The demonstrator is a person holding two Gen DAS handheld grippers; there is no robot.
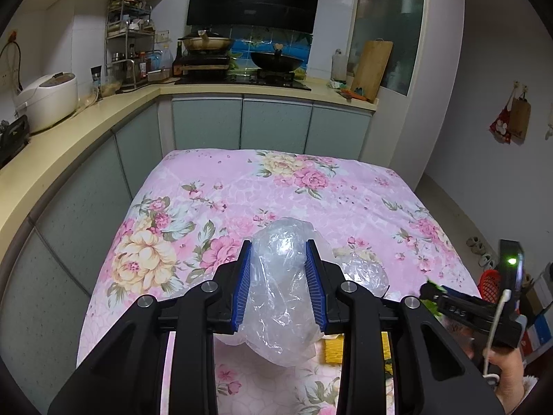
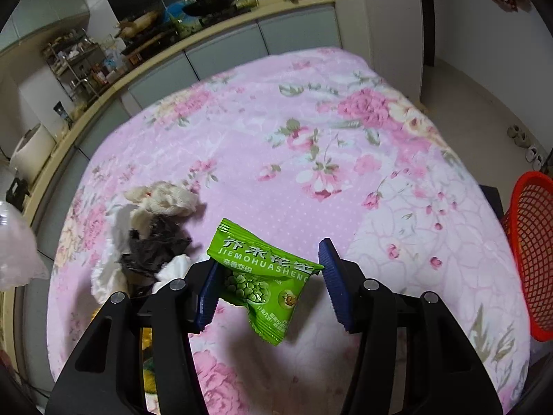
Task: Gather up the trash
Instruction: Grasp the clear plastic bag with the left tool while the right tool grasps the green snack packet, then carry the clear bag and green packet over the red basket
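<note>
Two grips underway: left gripper clamps the clear plastic bag — right gripper, fingers half-wide, straddles a green snack packet; next, squeeze firmly.

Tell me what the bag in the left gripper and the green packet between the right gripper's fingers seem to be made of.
The bag: thin clear plastic film, probably; it is see-through, crinkled and catches glare. The green packet: printed glossy foil or plastic wrapper, by its sheen, crimped top seam and printed lettering; which of the two cannot be told.
</note>
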